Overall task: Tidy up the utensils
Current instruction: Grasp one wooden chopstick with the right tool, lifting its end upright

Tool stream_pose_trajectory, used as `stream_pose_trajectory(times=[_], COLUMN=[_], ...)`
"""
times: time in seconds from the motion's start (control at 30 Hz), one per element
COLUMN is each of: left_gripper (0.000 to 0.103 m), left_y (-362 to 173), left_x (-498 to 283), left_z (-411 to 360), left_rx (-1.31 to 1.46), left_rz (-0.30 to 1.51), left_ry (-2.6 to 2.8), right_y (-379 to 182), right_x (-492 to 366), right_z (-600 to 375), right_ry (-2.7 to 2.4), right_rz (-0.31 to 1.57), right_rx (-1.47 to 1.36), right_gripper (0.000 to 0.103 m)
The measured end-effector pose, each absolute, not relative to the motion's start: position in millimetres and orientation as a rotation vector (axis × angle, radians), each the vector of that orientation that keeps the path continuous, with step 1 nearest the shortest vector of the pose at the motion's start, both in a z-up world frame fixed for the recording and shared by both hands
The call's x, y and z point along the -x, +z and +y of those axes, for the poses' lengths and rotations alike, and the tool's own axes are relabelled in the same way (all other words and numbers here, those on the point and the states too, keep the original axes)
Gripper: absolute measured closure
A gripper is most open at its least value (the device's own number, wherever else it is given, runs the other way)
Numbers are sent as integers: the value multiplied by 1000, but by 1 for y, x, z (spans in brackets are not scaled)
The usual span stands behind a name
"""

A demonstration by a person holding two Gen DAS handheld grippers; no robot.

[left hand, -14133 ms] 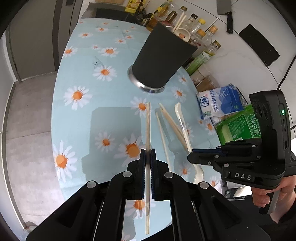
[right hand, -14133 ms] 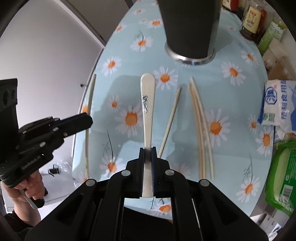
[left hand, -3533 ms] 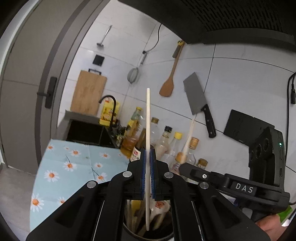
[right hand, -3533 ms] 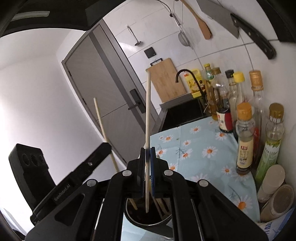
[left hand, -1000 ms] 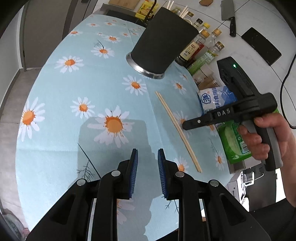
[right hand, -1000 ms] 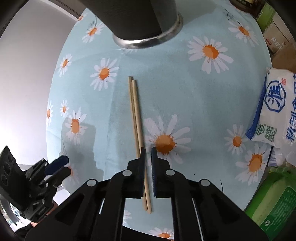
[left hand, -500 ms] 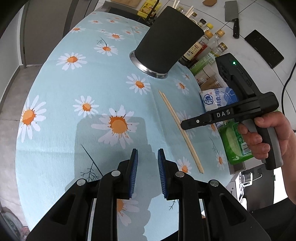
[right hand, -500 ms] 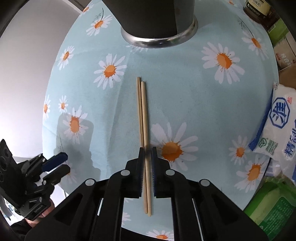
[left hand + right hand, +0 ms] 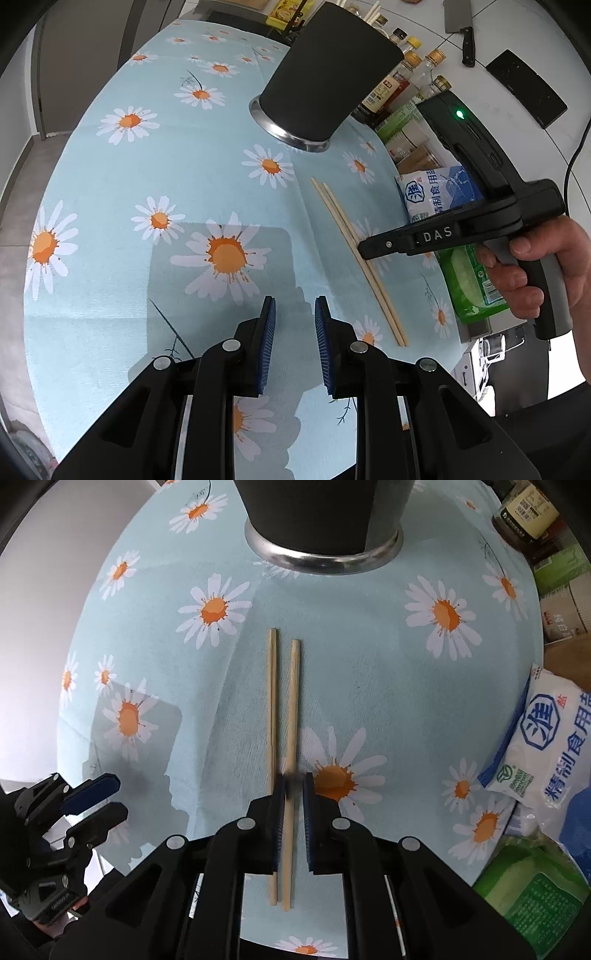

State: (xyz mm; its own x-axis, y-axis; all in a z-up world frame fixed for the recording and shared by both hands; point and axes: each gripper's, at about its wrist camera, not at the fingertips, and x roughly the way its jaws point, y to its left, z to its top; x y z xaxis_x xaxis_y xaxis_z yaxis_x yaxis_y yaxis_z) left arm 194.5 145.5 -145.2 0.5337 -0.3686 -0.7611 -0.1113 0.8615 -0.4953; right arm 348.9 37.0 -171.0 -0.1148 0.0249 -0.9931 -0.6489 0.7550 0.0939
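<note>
Tabletop [image 9: 369, 686] under a daisy-print cloth, utensil holder [image 9: 328, 74] (black, steel base) at the far end with sticks already poking out the top. Salt bag [image 9: 554, 738] and bottles along the right edge, out of the way.

Two chopsticks [image 9: 272, 701] lie side by side on the cloth, near the holder base, long axis running straight from the right claw toward the holder.

Right claw [image 9: 293, 775] points straight down over their near half, jaws narrow. The right-hand chopstick [image 9: 294, 701] runs between the pads; the left one sits just outside the left pad. Can't tell if the pads are pressing on it yet; looks like one stick only, not the pair.

Left claw [image 9: 293, 321] is partly open, empty, over bare cloth, well left of the chopsticks. The right hand [image 9: 532, 266] is clearly the nearer one.

Judgement: pick is lined up along the stick axis; risk is nudging the neighbour stick.
</note>
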Motion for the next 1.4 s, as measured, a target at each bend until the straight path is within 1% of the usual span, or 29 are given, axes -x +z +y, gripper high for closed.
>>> stream_pose_trajectory(times=[0.17,0.23,0.37,0.53,0.63,0.9,1.13,1.4], left_gripper=[82,82,82,82,82,82,82,82], left_y=[-144,-142,-141,-140,-140,-142,-142,-145], left_x=[-197,-197,-198,-199,-202,-219,-240,-271], left_z=[144,143,146,151,150,140,123,94], left_rx=[528,521,525,551,566,616,637,604], left_rz=[1008,1002,999,1004,1020,1080,1135,1266], left_ry=[-175,-177,-173,-161,-166,-172,-162,-165], right_y=[-172,-172,-171,-170,-162,-135,-123,-111], right_x=[-349,-349,-347,-354,-357,-358,-357,-352], right_z=[50,51,53,36,25,-3,-36,-66], right_ry=[571,562,567,583,591,656,708,815], right_rz=[1611,1604,1589,1613,1586,1549,1514,1478], right_rx=[528,540,521,436,410,294,215,81], right_gripper=[93,97,97,97,97,97,97,97])
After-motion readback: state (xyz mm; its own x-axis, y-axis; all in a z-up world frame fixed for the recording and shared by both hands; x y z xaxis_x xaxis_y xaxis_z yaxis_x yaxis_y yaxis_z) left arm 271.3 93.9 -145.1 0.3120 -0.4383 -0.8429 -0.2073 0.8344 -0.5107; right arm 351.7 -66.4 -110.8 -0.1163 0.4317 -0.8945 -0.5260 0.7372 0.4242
